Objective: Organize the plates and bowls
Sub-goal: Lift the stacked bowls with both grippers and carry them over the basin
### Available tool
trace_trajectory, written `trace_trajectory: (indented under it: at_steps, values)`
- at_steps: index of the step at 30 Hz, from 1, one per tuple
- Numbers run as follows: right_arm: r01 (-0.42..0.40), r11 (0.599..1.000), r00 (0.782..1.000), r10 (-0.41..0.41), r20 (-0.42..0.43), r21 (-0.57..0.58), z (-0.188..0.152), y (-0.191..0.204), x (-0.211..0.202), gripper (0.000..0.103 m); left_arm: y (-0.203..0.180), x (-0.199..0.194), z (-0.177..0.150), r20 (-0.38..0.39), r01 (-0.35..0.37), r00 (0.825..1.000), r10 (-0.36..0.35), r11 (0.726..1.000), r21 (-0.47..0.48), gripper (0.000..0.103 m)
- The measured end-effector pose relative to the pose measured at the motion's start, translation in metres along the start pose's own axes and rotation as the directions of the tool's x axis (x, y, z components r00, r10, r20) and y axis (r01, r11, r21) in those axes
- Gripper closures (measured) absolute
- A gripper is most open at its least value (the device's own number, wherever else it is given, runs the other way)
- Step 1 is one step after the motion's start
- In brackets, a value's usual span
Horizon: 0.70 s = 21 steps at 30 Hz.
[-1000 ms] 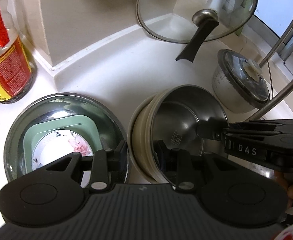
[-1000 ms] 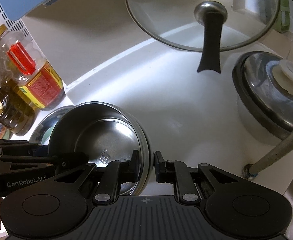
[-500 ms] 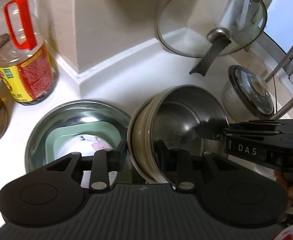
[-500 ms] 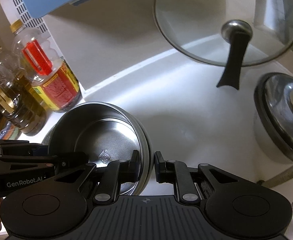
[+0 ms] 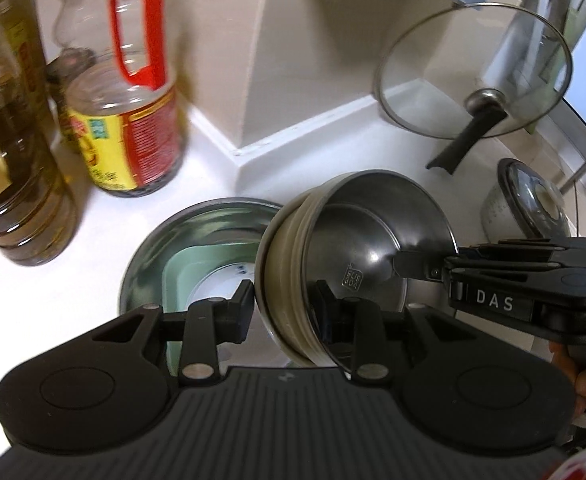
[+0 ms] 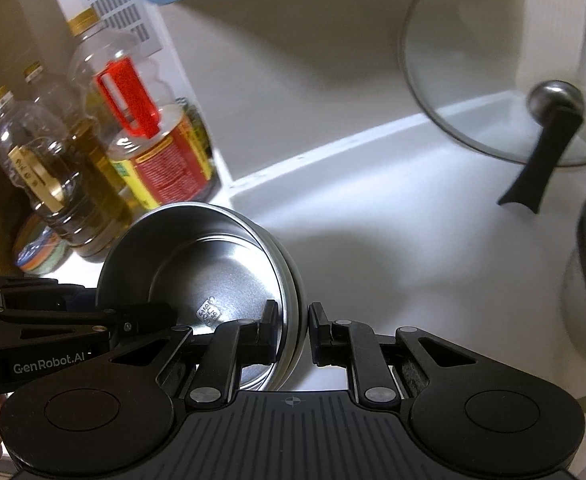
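Observation:
A stack of steel and beige bowls (image 5: 357, 256) hangs tilted above the counter, held from both sides. My left gripper (image 5: 283, 308) is shut on its left rim. My right gripper (image 6: 291, 330) is shut on its right rim, and the stack (image 6: 221, 280) shows in the right wrist view too. Below left, a large steel basin (image 5: 161, 256) holds a green square dish (image 5: 181, 272) with a white patterned plate (image 5: 221, 284) inside.
Oil bottles (image 5: 129, 120) stand at the left against the wall. A glass lid (image 5: 473, 76) with a black handle leans in the far corner. A small lidded pot (image 5: 529, 204) sits at the right. A white wall corner (image 5: 293, 80) juts out behind.
Both grippers have carried the bowl stack leftward and up. The basin now lies partly under the stack, and the oil bottles have come into view.

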State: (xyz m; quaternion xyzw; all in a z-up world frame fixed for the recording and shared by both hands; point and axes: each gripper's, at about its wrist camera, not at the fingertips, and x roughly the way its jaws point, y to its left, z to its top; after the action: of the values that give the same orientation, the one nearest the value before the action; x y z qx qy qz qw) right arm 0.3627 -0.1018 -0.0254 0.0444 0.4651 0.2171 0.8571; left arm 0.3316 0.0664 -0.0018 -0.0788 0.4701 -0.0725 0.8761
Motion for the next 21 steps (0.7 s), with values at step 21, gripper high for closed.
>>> trace_trajectory:
  at_steps: [21]
  values:
    - [-0.028,0.996,0.996,0.020,-0.091,-0.089,0.006,0.041,0.042,0.087,0.046,0.007,-0.013,-0.033,-0.043,0.999,0.040,0.994,-0.096,0.076]
